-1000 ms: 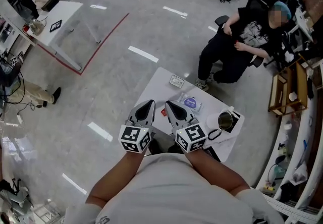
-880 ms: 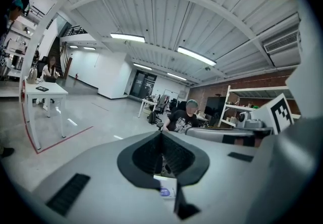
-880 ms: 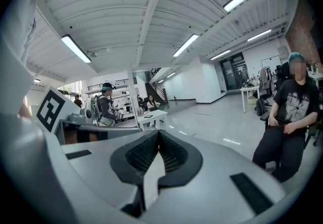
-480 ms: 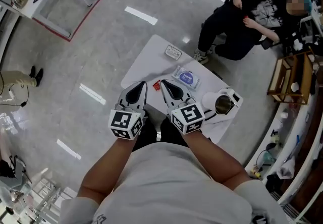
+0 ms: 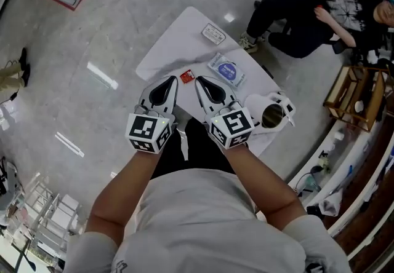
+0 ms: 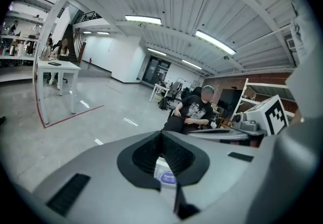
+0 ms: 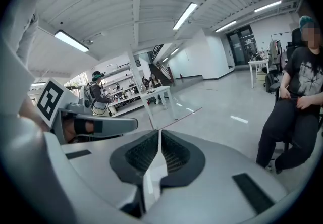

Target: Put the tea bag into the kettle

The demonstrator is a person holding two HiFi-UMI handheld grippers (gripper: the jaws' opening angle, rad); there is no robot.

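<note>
A small red tea bag (image 5: 186, 76) lies on the white table (image 5: 175, 41), just ahead of both grippers. The white kettle (image 5: 269, 114) stands at the table's right corner, its dark mouth uncovered. My left gripper (image 5: 168, 82) and right gripper (image 5: 202, 83) hover side by side over the table's near edge, both shut and empty, with the tea bag between and beyond their tips. In the left gripper view the left gripper (image 6: 161, 133) has its jaws together. The right gripper (image 7: 159, 131) shows its jaws closed in its own view.
A blue-purple packet (image 5: 226, 71) lies between the tea bag and the kettle, and a small white packet (image 5: 213, 34) lies at the far side. A person (image 5: 308, 1) sits on a chair beyond the table. A wooden shelf (image 5: 352, 96) stands to the right.
The head view has tilted down, so the table now sits higher in the frame. Both grippers stay shut, side by side over the table's near edge.
</note>
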